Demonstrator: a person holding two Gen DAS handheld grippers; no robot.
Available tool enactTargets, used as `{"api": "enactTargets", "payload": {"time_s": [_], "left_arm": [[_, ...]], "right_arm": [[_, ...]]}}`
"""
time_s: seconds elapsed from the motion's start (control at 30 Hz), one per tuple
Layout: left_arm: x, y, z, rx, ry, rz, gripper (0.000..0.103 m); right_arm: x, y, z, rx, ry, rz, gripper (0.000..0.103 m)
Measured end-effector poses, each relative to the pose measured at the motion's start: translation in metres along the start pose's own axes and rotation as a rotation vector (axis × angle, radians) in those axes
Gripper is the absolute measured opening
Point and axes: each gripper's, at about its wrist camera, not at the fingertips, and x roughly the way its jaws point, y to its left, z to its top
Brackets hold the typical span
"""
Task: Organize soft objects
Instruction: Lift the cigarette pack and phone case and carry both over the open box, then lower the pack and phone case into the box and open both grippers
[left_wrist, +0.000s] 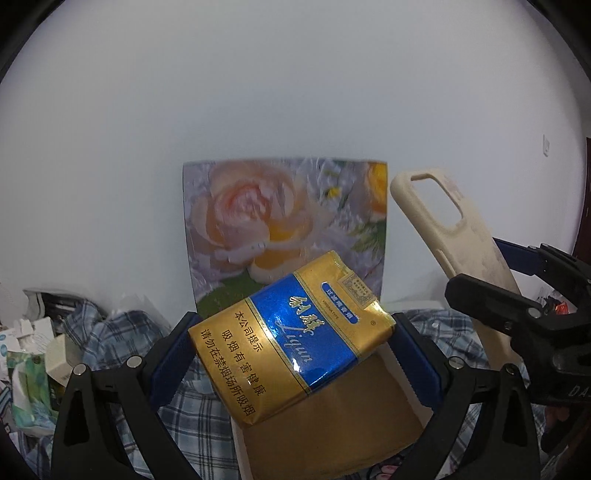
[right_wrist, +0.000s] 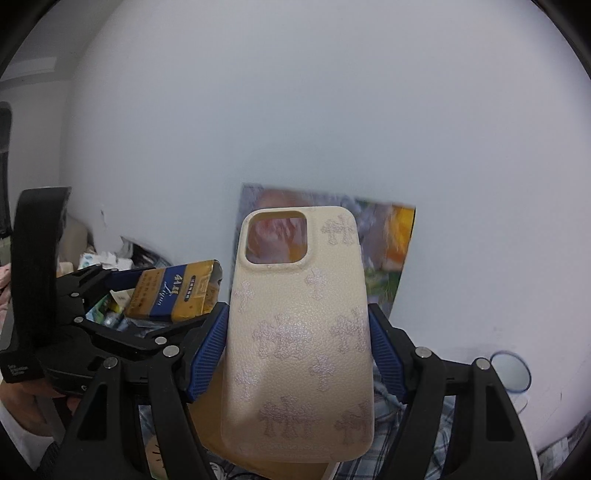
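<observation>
The left gripper (left_wrist: 291, 354) pinches a crumpled gold-and-blue soft cigarette pack (left_wrist: 291, 347) above an open brown cardboard box (left_wrist: 332, 424). The right gripper (right_wrist: 297, 354) clamps a cream textured silicone phone case (right_wrist: 299, 332) upright.

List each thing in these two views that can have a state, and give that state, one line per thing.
left gripper: shut on the cigarette pack
cigarette pack: held, tilted, above the box
right gripper: shut on the phone case
phone case: held upright, empty
box: open
flower picture: leaning against wall
</observation>
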Motion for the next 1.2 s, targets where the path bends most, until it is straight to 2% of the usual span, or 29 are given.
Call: {"api": "enactTargets", "payload": {"time_s": [0.17, 0.37, 0.63, 0.9, 1.2], "left_arm": [[0.022, 0.006, -0.015, -0.021, 0.043, -0.015, 0.100], [0.055, 0.014, -0.037, -0.037, 0.117, -0.028, 0.100], [0.084, 0.021, -0.060, -0.021, 0.201, -0.018, 0.100], [0.100, 0.021, -0.075, -0.015, 0.254, -0.030, 0.100], [0.117, 0.024, -0.090, -0.005, 0.308, -0.009, 0.100]], "right_arm": [[0.030, -0.017, -0.017, 0.087, 0.075, -0.003, 0.072], [0.077, -0.014, -0.040, 0.137, 0.160, 0.008, 0.072], [0.101, -0.019, -0.064, 0.162, 0.241, 0.016, 0.072], [0.120, -0.023, -0.083, 0.214, 0.299, 0.047, 0.072], [0.141, -0.027, -0.106, 0.247, 0.372, 0.061, 0.072]]}}
